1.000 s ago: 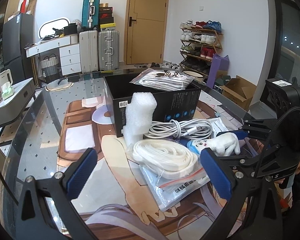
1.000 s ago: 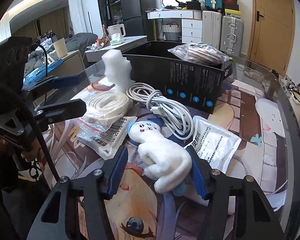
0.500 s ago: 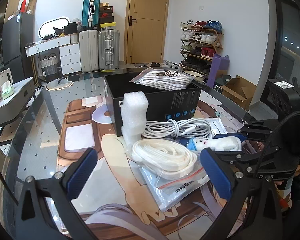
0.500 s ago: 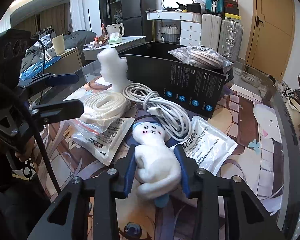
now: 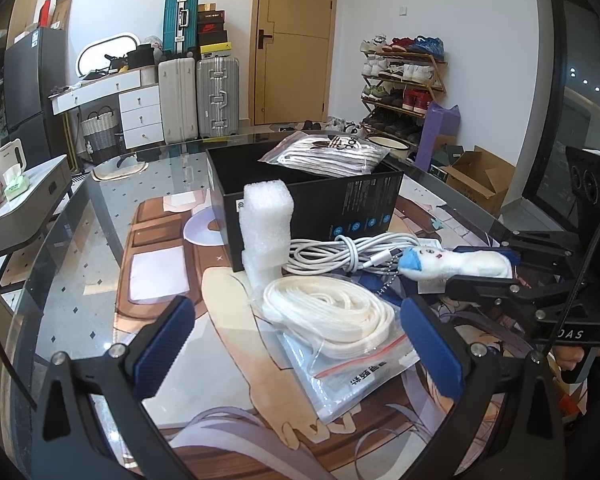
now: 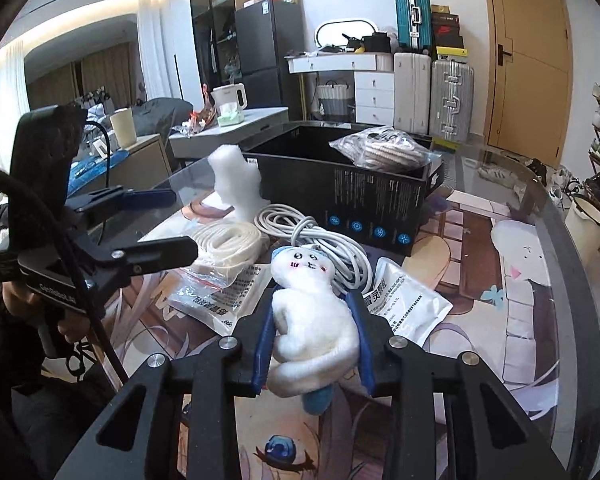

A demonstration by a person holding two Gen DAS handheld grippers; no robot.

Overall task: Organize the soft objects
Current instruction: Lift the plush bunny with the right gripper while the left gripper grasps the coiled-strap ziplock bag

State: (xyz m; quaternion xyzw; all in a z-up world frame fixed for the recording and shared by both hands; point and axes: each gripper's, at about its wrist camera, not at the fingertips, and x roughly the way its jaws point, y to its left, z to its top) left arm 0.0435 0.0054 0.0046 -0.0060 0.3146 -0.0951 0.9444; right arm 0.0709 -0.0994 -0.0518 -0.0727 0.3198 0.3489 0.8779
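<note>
Right gripper [image 6: 314, 332] has its blue pads pressed into both flanks of the white plush toy [image 6: 312, 320]; its jaws have just been closing, and the toy sits squeezed between them, bulging over the top. The toy's long axis runs along the fingers, face end forward and a blue foot hanging out at the back, so the body points roughly toward the black box [image 6: 364, 208] straight ahead. From the left wrist view the toy [image 5: 456, 264] looks clear of the mat, just beside the coiled white cable [image 5: 340, 254]. The box, already holding a bagged bundle [image 6: 384, 150], is the likely place for soft things, and it lies beyond the cable, so the carry would have to rise over the cable and the near wall.

Left gripper [image 5: 300, 344] is spread wide with nothing between its pads, hovering low over the bagged white strap [image 5: 332, 308]. That strap lies crosswise to its fingers and is the item nearest that hand; the foam block [image 5: 266, 228] stands upright just beyond it, against the box's front.

A thin bead chain seems to trail from the toy's head toward the cable; whether it is snagged cannot be made out. The box's floor is hidden by its walls, and the printed pouches [image 6: 404, 300] are partly covered
</note>
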